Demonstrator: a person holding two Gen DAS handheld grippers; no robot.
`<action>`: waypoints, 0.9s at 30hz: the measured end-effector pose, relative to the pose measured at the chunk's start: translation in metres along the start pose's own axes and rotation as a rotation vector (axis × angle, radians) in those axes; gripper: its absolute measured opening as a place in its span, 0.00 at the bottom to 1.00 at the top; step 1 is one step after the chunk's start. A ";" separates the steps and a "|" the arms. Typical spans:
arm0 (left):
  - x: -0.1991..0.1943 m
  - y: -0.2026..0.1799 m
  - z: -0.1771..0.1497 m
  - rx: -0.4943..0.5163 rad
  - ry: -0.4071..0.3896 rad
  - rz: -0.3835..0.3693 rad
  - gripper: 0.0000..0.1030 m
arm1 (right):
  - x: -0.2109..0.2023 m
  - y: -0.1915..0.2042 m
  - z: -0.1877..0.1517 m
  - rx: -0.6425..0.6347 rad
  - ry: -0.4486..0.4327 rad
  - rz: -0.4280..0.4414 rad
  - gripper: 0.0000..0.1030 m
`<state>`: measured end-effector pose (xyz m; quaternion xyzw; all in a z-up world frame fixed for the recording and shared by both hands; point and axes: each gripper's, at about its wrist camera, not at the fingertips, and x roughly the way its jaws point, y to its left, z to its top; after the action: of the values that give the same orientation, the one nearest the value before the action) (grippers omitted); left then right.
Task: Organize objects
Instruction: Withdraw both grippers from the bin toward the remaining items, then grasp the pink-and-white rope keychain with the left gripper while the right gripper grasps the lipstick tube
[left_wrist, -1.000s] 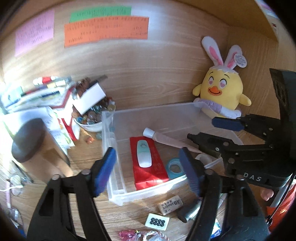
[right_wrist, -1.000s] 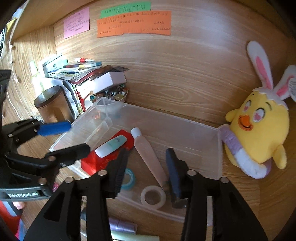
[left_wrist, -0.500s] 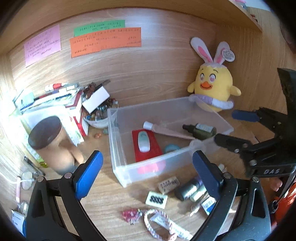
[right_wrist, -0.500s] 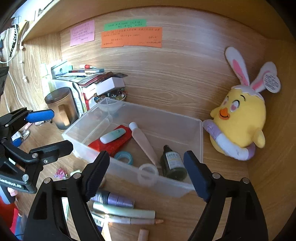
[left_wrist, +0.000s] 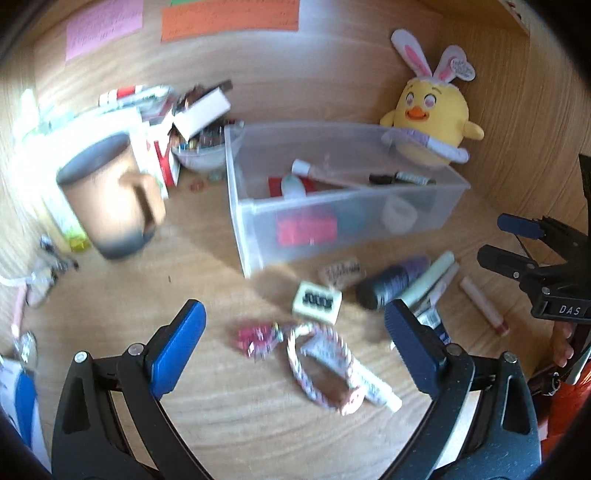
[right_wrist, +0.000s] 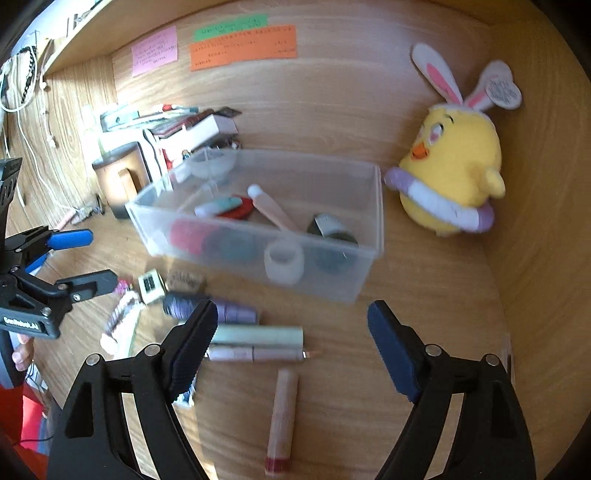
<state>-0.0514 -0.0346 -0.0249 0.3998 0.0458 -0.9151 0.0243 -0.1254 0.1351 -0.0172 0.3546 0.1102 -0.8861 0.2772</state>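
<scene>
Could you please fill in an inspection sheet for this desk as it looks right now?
Surface: wooden desk, sunlit.
Job's things: clear bin holds a red pack, tube, dark bottle and tape rolls; purple bottle, green tube and lipstick lie outside.
Clutter: mug, bracelet, plush chick, stacked books.
Grippers: left gripper and right gripper open, nothing between the fingers.
Cables: white cord on left wall.
Surroundings: sticky notes on back panel.
</scene>
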 end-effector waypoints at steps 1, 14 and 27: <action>0.001 0.002 -0.005 -0.011 0.010 -0.009 0.96 | 0.000 0.000 -0.005 0.004 0.006 -0.003 0.79; -0.001 0.000 -0.044 -0.016 0.060 -0.061 0.59 | 0.005 -0.006 -0.057 0.113 0.071 -0.011 0.76; 0.000 -0.009 -0.056 0.021 0.061 -0.075 0.32 | 0.014 0.010 -0.061 0.071 0.078 -0.015 0.28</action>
<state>-0.0111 -0.0199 -0.0622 0.4257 0.0519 -0.9033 -0.0158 -0.0937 0.1449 -0.0708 0.3977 0.0923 -0.8770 0.2533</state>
